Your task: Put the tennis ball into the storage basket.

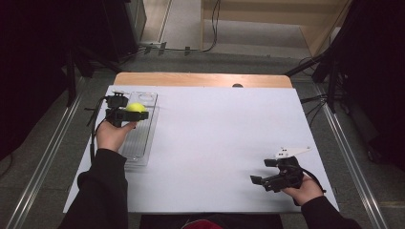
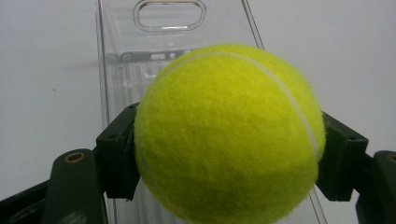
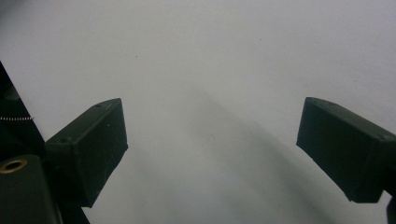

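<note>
One tennis ball, yellow-green: clamped between the fingers of the left gripper, held above the tray. One clear plastic tray, long, with one handle slot at its far end: lay at the left of the white bench. One right gripper: fingers apart, nothing between them, over bare bench near its right front corner.

Black long sleeves are worn. Grippers are black: left gripper cabled, right gripper topped by a grey three-cornered plate.
</note>
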Motion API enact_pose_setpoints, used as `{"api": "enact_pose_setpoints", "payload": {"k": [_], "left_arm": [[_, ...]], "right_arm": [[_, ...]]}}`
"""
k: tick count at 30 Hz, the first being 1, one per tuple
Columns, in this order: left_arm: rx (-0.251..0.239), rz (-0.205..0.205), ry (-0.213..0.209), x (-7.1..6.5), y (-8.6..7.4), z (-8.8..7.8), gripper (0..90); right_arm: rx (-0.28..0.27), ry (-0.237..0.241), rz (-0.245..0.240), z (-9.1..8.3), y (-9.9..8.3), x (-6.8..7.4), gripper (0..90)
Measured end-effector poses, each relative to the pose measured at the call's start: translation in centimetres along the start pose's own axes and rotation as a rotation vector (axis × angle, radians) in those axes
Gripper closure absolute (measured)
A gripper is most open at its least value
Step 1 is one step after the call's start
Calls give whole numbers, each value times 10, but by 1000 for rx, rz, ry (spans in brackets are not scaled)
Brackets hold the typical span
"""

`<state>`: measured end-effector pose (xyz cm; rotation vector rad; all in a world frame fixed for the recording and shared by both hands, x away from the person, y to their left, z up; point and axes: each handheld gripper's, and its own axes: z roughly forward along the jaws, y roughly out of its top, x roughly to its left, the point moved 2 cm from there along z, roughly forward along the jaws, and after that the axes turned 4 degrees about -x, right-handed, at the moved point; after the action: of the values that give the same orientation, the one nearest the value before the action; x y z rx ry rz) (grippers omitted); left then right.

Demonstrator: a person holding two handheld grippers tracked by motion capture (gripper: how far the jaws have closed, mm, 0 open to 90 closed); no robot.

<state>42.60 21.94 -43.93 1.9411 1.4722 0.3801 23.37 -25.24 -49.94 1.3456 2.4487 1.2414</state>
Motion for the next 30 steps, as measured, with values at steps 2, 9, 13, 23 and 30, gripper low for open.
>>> {"api": "enact_pose_setpoints", "payload": {"k": [2, 9, 13, 23, 30], "left_arm": [[9, 1, 3, 0, -1, 2, 255], [22, -18, 1, 1, -4, 7, 254], [36, -16, 12, 0, -5, 10, 254], [41, -10, 15, -1, -5, 11, 247], [-6, -22, -9, 0, -1, 1, 225]], "right_arm": [[0, 1, 1, 0, 0, 0, 68], [0, 0, 1, 0, 0, 0, 68], [0, 0, 1, 0, 0, 0, 68], [1, 1, 0, 0, 0, 0, 68], [1, 1, 0, 0, 0, 0, 68]]}}
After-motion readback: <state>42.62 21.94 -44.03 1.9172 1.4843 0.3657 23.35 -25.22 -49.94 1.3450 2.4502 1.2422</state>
